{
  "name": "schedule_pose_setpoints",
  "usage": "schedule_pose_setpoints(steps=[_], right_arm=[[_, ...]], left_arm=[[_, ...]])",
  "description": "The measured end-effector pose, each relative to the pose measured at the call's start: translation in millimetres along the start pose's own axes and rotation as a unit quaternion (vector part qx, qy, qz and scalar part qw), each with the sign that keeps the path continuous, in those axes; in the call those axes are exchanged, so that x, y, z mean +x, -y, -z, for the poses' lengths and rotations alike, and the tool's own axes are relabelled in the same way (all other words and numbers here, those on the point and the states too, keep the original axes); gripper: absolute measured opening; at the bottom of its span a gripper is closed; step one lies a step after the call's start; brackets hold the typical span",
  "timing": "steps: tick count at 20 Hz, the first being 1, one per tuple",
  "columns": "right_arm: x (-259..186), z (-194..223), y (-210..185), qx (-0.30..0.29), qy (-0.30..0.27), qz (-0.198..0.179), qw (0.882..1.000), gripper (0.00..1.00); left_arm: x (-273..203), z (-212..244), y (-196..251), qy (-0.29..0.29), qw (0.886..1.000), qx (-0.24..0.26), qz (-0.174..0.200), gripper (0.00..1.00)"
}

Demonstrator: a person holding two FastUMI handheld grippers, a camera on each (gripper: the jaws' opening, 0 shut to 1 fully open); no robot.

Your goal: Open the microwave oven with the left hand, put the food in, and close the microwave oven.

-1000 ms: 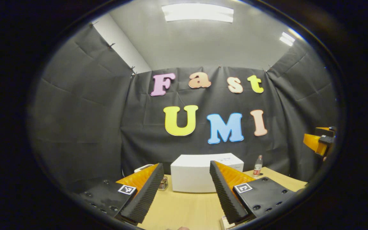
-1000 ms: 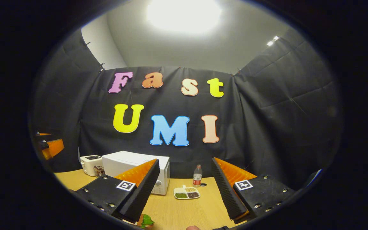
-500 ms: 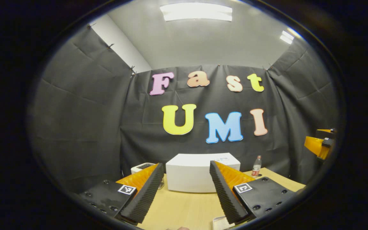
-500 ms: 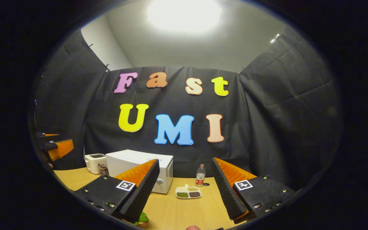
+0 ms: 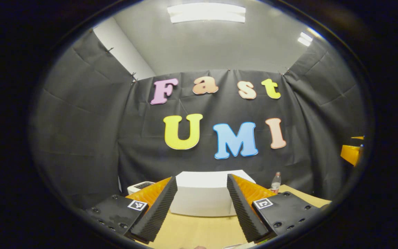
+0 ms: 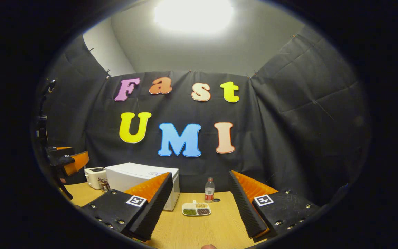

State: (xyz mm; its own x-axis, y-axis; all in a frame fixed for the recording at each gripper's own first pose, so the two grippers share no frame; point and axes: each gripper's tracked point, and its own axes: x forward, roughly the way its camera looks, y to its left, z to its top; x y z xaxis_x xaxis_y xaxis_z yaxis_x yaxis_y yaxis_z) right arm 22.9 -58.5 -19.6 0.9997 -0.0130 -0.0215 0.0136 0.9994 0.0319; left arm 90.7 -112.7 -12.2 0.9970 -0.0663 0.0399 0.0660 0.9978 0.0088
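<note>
Left gripper view: the left gripper (image 5: 201, 207) is held above the wooden table (image 5: 199, 231) with its jaws spread wide, and nothing is gripped between them. The white microwave oven (image 5: 204, 197) is seen straight ahead, framed in the gap between the two fingers (image 5: 157, 211), well apart from them, with its door closed. A white toaster (image 5: 138, 186) is partly hidden behind the left finger, just beside the oven. A plastic bottle (image 5: 275, 182) is placed beyond the right finger, near the oven's far corner. The right gripper (image 5: 351, 152) is glimpsed at the far right edge, raised above the table; its opening cannot be told from here.

Right gripper view: the right gripper (image 6: 199, 204) is likewise held wide open over the table (image 6: 199, 231), and nothing is clasped. The microwave oven (image 6: 140, 180) is found ahead and to the left, partly behind the left finger. A divided dish of food (image 6: 196, 209) is set on the table between the fingers, well ahead of them, with the bottle (image 6: 209, 190) standing upright just behind it. The toaster (image 6: 94, 177) is seen left of the oven, and the left gripper (image 6: 69, 160) is raised at the far left edge.
</note>
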Motion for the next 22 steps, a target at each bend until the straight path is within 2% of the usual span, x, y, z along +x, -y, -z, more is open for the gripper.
schedule_pose_setpoints(steps=[4,9,12,16,20,22], right_arm=[[13,3,6,-0.006,-0.007,0.037,0.999,0.97],[26,5,10,-0.011,-0.013,0.079,0.997,0.97],[30,10,16,-0.018,-0.020,0.102,0.994,0.97],[31,16,22,-0.034,-0.033,0.131,0.990,0.97],[27,23,33,-0.046,-0.051,0.160,0.985,0.97],[24,25,36,-0.058,-0.059,0.171,0.982,0.97]], left_arm=[[54,20,22,0.008,0.999,0.010,0.037,0.98],[114,60,50,-0.010,0.997,0.012,0.079,0.96],[140,90,67,-0.029,0.994,0.002,0.102,0.94],[171,133,89,-0.062,0.990,-0.003,0.126,0.99],[198,180,110,-0.097,0.985,-0.004,0.146,0.94],[209,200,119,-0.111,0.982,-0.006,0.152,0.96]])
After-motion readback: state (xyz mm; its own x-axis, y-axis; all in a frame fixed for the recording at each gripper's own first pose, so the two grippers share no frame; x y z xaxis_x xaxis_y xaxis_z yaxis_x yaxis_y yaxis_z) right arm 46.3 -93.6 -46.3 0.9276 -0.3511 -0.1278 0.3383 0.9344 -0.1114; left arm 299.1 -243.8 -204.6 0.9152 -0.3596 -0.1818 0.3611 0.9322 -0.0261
